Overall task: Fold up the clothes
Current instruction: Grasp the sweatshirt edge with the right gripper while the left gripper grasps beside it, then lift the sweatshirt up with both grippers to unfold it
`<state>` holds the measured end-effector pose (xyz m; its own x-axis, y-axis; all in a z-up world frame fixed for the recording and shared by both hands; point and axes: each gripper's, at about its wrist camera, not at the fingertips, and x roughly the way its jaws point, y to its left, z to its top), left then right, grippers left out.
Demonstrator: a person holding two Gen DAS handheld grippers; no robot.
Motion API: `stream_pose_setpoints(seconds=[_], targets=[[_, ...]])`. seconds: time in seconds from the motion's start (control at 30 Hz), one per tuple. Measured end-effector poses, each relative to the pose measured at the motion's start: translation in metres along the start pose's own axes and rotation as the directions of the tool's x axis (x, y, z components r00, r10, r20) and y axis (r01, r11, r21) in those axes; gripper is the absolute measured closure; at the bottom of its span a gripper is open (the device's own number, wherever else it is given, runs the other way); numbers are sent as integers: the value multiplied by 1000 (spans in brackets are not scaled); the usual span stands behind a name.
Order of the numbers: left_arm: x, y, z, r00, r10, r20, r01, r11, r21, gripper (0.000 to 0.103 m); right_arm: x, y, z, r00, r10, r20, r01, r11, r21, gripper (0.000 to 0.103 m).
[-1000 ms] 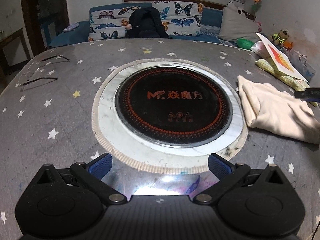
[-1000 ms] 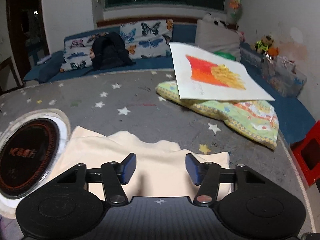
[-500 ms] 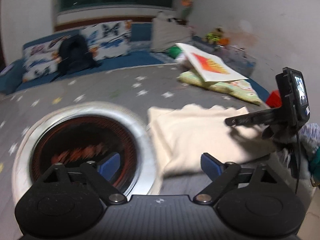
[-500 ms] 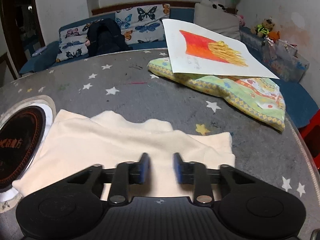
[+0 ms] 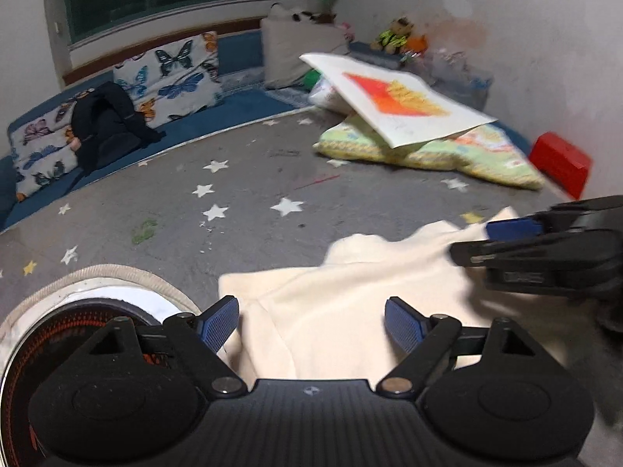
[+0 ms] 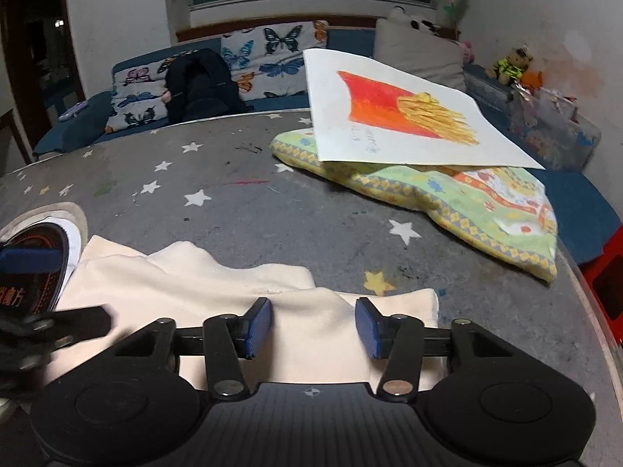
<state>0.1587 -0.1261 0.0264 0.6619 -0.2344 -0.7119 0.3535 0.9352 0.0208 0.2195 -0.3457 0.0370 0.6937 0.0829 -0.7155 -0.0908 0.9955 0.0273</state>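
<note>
Left claw point(image 5: 311, 325) now over one garment point(image 5: 350, 311)

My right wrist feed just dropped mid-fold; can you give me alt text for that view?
Right gripper hovers with jaws open, just widened, over the near edge of a cream garment on the star-patterned table. A drawing of fries rests on a patterned quilt behind; the left gripper enters at left.

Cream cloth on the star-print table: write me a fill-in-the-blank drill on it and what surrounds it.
1. The folded cream cloth lies on a grey tabletop printed with ____.
2. The white paper sheet shows a drawing of ____.
3. That sheet rests on a green-and-yellow patterned ____.
4. The black backpack leans against cushions printed with ____.

Missing words: stars; fries; cushion; butterflies
</note>
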Motion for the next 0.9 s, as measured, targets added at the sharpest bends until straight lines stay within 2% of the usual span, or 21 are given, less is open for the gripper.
stream_pose_setpoints(seconds=[0.03,0.07,0.13,0.2,0.23,0.27,0.43,0.6,0.73,0.83,0.9], targets=[[7,0,1,1000,-3,-16,3,1000,-3,29,-1,0,0,1000,19,5,-19,1000,2,72],[12,0,2,1000,-4,-27,4,1000,-6,38,-2,0,0,1000,30,6,-30,1000,4,80],[17,-2,5,1000,8,-7,-8,1000,16,53,-4,-2,0,999,37,12,-37,999,6,89],[16,-3,8,1000,12,8,-13,999,32,81,-12,-3,1,998,49,40,-49,999,11,93],[14,-4,11,1000,11,15,-12,999,32,89,-17,-4,1,997,54,59,-54,998,12,94],[12,-3,15,1000,3,23,-4,1000,24,101,-23,-4,2,995,59,79,-60,998,13,94],[7,-2,52,993,-30,111,30,1000,1,103,-60,5,13,981,81,179,-77,997,-26,95],[-41,2,64,973,-55,225,57,998,-4,103,-107,18,25,954,96,285,-75,994,-85,95],[-85,8,74,943,-108,316,117,993,-7,103,-148,28,30,917,117,381,-78,990,-118,95],[-99,8,76,926,-193,324,203,979,3,99,-179,37,33,882,141,450,-84,986,-145,95],[-102,7,74,925,-214,315,222,975,10,85,-198,45,35,860,158,486,-85,982,-169,95]])
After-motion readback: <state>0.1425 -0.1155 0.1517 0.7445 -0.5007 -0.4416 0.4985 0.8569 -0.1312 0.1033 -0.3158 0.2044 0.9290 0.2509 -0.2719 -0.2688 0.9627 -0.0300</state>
